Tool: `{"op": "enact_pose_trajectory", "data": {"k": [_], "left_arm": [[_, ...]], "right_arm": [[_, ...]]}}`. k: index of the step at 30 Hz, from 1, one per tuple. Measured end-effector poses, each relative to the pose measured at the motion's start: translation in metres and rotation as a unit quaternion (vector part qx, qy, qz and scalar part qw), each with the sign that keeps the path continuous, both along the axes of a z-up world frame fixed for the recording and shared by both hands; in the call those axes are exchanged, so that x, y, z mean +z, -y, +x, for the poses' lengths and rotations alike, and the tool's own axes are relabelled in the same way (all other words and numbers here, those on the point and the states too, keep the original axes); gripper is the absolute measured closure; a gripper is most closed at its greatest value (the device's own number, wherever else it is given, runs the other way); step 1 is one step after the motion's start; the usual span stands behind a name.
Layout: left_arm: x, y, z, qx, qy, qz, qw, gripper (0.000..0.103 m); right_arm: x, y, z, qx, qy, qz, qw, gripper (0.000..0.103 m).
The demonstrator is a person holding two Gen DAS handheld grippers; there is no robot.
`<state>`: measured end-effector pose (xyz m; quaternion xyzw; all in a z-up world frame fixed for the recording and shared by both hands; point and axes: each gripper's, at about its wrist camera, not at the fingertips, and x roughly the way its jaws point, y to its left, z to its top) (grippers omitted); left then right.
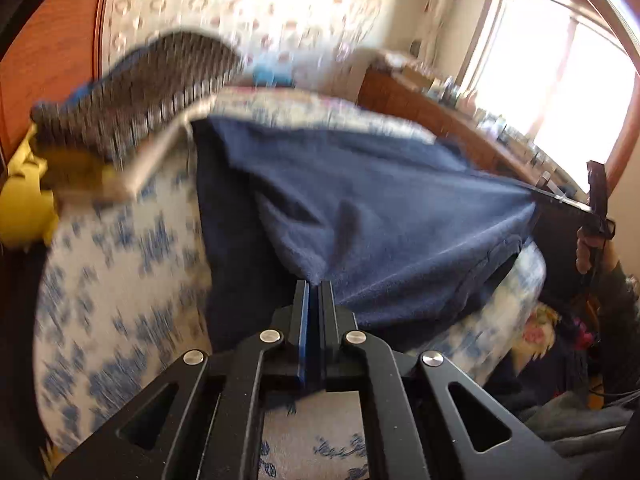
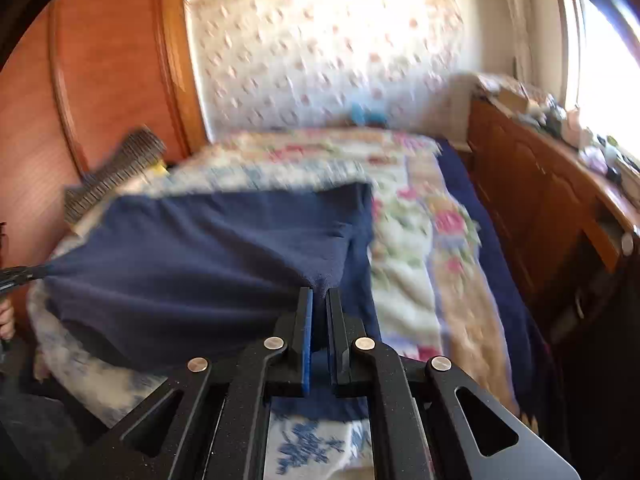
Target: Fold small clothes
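Nearest, the left gripper and right gripper each pinch a near corner of the navy fleece garment; stretched above the bed, it looks soft, light, floppy; corners suit gripping.

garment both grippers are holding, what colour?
Plain navy blue garment, fleecy-looking, no pattern visible. Clearest in the left wrist view.
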<state>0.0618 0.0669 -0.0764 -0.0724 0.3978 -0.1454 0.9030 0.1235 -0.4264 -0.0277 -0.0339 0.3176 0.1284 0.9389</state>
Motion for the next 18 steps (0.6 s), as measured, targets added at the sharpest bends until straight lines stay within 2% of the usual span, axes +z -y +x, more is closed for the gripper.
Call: {"op": "enact_pose_trajectory", "data": {"k": [4,6,7,10,12,13,15,17,18], "left_arm": [[-0.015,0.003,-0.001,0.004,-0.015,0.007,0.9998,0.098],[-0.012,0.002,-0.004,0.008,-0.008,0.007,0.9999,0.098],[-0.011,0.002,-0.005,0.01,-0.006,0.008,0.9999,0.097],[-0.006,0.001,-0.008,0.018,0.002,0.016,0.9997,0.08],[-0.005,-0.001,-0.008,0.021,0.004,0.023,0.9995,0.073],[-0.004,-0.001,-0.009,0.021,0.007,0.024,0.9995,0.062],[-0.002,-0.002,-0.009,0.024,0.013,0.029,0.9992,0.052],[-0.002,-0.002,-0.008,0.028,0.011,0.034,0.999,0.029],[-0.002,-0.004,-0.008,0.027,0.013,0.032,0.999,0.025]], "right_arm": [[-0.033,-0.005,0.008,-0.018,-0.035,-0.013,0.999,0.097],[-0.038,-0.005,0.007,-0.028,-0.037,-0.014,0.999,0.081],[-0.038,-0.006,0.005,-0.031,-0.035,-0.013,0.999,0.079],[-0.036,-0.007,-0.003,-0.035,-0.029,-0.005,0.999,0.071],[-0.033,-0.008,-0.011,-0.035,-0.019,-0.004,0.999,0.065],[-0.028,-0.013,-0.007,-0.034,-0.015,-0.002,0.999,0.064],[-0.027,-0.017,-0.012,-0.026,-0.007,0.003,1.0,0.057],[-0.027,-0.02,-0.016,-0.016,0.001,0.007,1.0,0.054],[-0.027,-0.022,-0.019,-0.008,0.003,0.009,1.0,0.051]]}}
